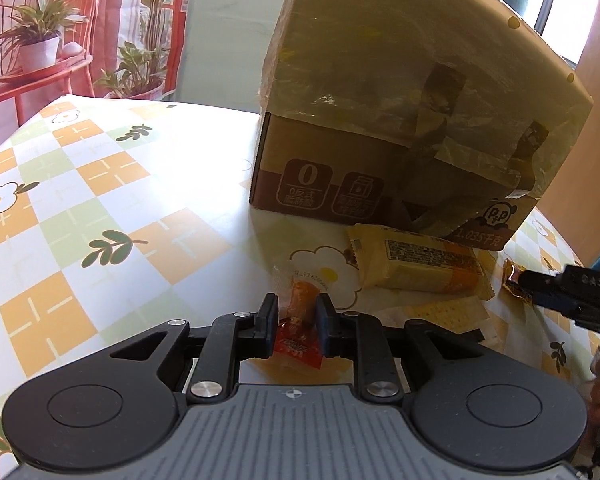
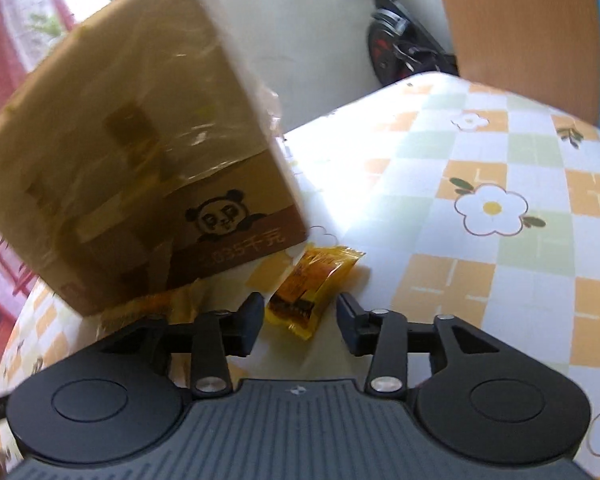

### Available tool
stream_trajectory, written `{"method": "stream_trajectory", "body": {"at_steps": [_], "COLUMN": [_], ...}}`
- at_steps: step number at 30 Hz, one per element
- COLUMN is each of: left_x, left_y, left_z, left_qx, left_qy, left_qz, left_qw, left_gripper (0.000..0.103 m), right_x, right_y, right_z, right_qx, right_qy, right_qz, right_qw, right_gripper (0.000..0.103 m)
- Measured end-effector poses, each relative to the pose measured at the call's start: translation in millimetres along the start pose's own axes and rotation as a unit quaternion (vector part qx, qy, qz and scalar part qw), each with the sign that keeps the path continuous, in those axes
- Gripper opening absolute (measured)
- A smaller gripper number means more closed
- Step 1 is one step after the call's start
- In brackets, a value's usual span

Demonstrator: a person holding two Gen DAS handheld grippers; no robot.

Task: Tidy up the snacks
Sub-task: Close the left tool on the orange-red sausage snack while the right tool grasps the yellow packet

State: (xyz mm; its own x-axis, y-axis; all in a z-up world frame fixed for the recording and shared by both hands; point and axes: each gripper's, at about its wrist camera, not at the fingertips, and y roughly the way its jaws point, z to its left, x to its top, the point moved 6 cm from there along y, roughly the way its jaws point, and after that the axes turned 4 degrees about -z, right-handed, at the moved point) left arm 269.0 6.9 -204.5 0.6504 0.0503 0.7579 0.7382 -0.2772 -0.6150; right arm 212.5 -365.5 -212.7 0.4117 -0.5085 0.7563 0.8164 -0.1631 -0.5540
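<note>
Left wrist view: my left tongs (image 1: pixel 297 322) pinch the red sausage snack (image 1: pixel 300 320); right tongs (image 2: pixel 300 316) stand wide astride the yellow packet (image 2: pixel 312 284), so I should close squarely across its middle.

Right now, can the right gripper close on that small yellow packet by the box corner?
Probably yes. The right gripper is open, with the small yellow packet lying on the tablecloth between its fingers and nothing across it. The cardboard box sits just left, apparently clear.
</note>
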Motion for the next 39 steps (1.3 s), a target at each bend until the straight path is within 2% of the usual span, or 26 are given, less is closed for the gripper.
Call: {"method": "stream_trajectory", "body": {"at_steps": [2,4,9,13,21,28,31,32,33,39], "left_x": [-0.3,-0.5,-2.4,-5.6,-8.1,-9.5,-11.7,-12.3,-12.8,-14.1], "left_y": [-0.1,0.1,0.5,-0.6,-4.5,-4.0,-3.2,-3.5,-4.2,-13.0], "left_z": [0.5,0.9,1.5,-0.4,0.8,-9.2,-15.0,-15.6,-14.6,-5.6], "left_qx": [0.000,0.001,0.003,0.008,0.004,0.008,0.019,0.026,0.039,0.046], "left_qy": [-0.001,-0.002,-0.002,0.007,0.003,0.026,0.042,0.044,0.042,0.005], "left_qz": [0.000,0.000,0.003,0.000,-0.002,-0.002,-0.006,-0.008,-0.011,-0.021], "left_qw": [1.0000,1.0000,1.0000,0.9999,1.0000,0.9996,0.9989,0.9986,0.9983,0.9987], "left_gripper": [0.024,0.025,0.029,0.029,0.030,0.043,0.042,0.034,0.030,0.029], "right_x": [4.4,8.0,7.0,-0.3,-22.9,-27.9,-26.1,-28.7,-28.6,-25.4], "right_y": [6.9,15.4,37.5,34.6,22.8,28.3,30.7,27.8,28.0,28.7], "right_z": [1.5,9.2,34.1,35.9,45.8,47.7,47.9,46.3,46.3,44.6], "right_qx": [-0.008,-0.016,-0.040,-0.039,0.002,0.021,0.023,0.024,0.025,0.032], "right_qy": [-0.002,-0.030,-0.153,-0.182,-0.210,-0.218,-0.222,-0.222,-0.221,-0.220], "right_qz": [0.001,0.003,0.010,-0.001,-0.001,-0.003,-0.004,-0.004,-0.005,-0.004], "right_qw": [1.000,0.999,0.987,0.982,0.978,0.976,0.975,0.975,0.975,0.975], "right_gripper": [0.045,0.046,0.047,0.041,0.039,0.039,0.039,0.039,0.039,0.042]}}
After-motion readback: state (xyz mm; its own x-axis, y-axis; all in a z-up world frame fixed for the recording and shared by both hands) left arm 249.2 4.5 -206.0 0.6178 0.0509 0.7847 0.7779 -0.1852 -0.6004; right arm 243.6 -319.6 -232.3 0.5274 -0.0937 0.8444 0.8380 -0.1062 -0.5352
